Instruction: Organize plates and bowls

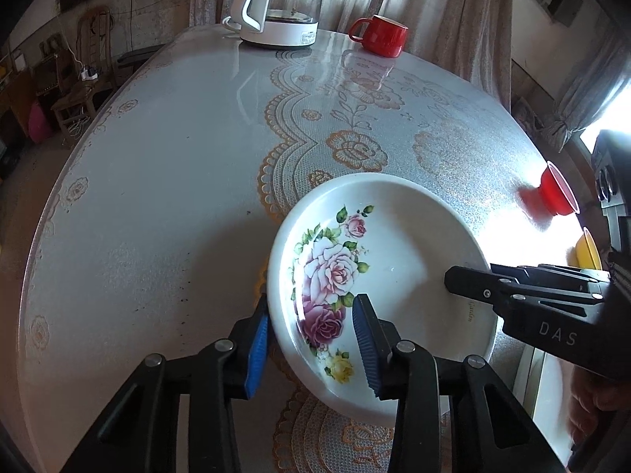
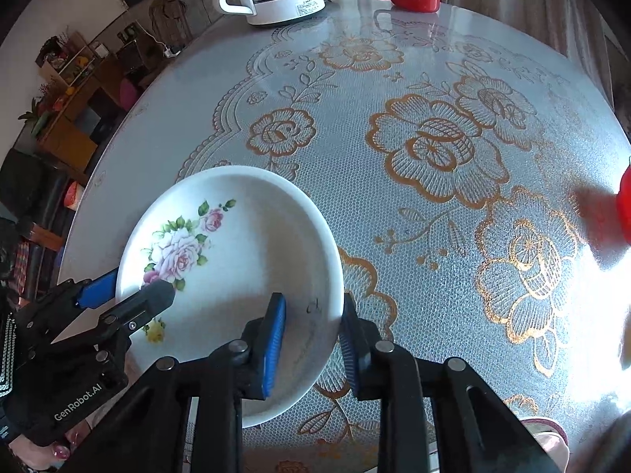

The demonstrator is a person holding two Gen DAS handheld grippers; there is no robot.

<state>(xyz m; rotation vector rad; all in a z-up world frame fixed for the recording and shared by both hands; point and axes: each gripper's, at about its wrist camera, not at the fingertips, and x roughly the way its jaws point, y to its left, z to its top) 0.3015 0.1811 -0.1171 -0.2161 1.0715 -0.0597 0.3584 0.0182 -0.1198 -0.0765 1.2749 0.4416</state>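
A white deep plate (image 1: 394,244) (image 2: 244,244) with pink roses painted inside sits on the lace-patterned table (image 1: 157,197), near its front edge. My left gripper (image 1: 311,339) straddles the plate's left rim, one blue pad outside the rim and the other over the rose print. A visible gap remains between the pads. My right gripper (image 2: 313,343) straddles the right rim, its inner pad over the white inside and its outer pad close against the rim's outer edge. In the left wrist view, a right gripper finger (image 1: 473,283) reaches over the plate from the right.
A glass kettle (image 1: 280,4) and a red mug (image 1: 380,35) stand at the far edge of the table. A red cup (image 1: 556,193) and a yellow bowl (image 1: 587,252) are at the right edge. A pinkish dish rim (image 2: 548,437) shows at the near right.
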